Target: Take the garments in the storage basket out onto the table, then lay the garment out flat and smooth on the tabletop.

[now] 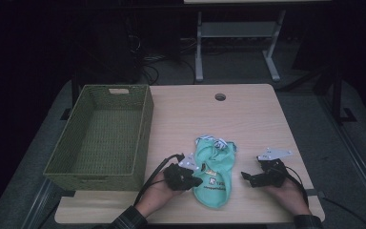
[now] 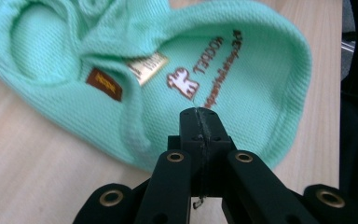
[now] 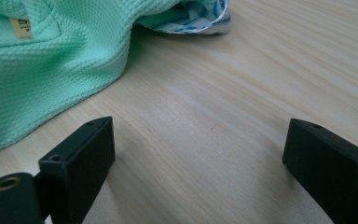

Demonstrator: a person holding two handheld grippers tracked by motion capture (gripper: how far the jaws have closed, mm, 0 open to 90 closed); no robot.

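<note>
Mint-green garment [image 1: 213, 177] crumpled near the worktop's [image 1: 248, 114] near edge, roughly midway between the two tools. Left tool [image 1: 194, 182] at the garment's left edge, jaws pressed together, tips lying on the cloth by its printed logo; whether any fabric is pinched, impossible to tell. Right tool [image 1: 246, 177] just right of the garment, apart from it, jaws spread wide over bare wood. Green woven basket [image 1: 102, 136] along the left edge.

I see basket [image 1: 100, 136]: green woven, table's 9 o'clock side, touching nothing | table [image 1: 257, 119]: pale wood, round hole [image 1: 220, 97] toward 12 o'clock | white-legged stand [image 1: 238, 43]: floor beyond, 12 o'clock
</note>
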